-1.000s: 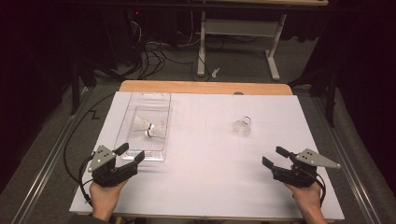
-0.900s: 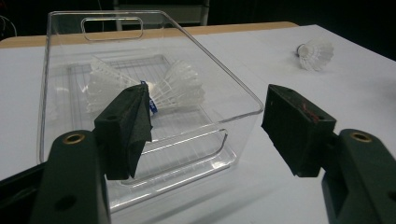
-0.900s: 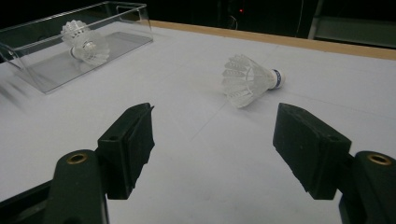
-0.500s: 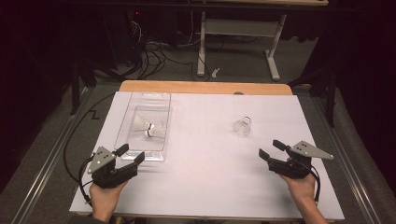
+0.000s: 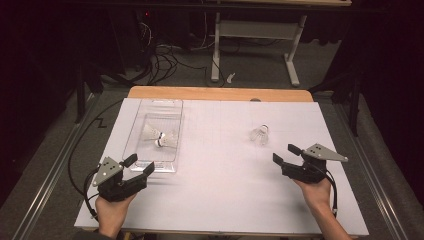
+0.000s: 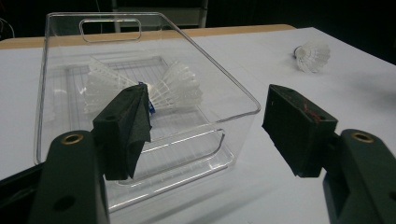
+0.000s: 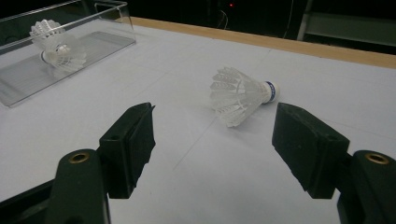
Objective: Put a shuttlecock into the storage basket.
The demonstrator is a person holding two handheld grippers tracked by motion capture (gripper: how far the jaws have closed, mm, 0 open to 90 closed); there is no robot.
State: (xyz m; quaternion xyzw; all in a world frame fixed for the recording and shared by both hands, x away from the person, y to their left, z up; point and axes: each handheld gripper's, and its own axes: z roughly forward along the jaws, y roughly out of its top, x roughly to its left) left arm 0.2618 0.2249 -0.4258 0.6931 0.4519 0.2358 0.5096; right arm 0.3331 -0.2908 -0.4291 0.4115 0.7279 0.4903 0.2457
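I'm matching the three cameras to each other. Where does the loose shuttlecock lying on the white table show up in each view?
High view: loose shuttlecock lies right of centre, beyond the right gripper.
Left gripper view: upper right corner.
Right gripper view: centre, on its side, ahead of the open jaws.
Shared landmark: the clear box holding two shuttlecocks.

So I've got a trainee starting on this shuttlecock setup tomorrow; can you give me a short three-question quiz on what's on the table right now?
1. True or false: the right hand-held gripper grips the loose shuttlecock.
2. How many shuttlecocks lie in the clear box?
3. The left hand-held gripper is nearest to: A) the loose shuttlecock, B) the clear box, C) the table's far wooden edge.

Key:
1. False; its jaws stand open, apart from the shuttlecock on the white table cover.
2. Two.
3. B.
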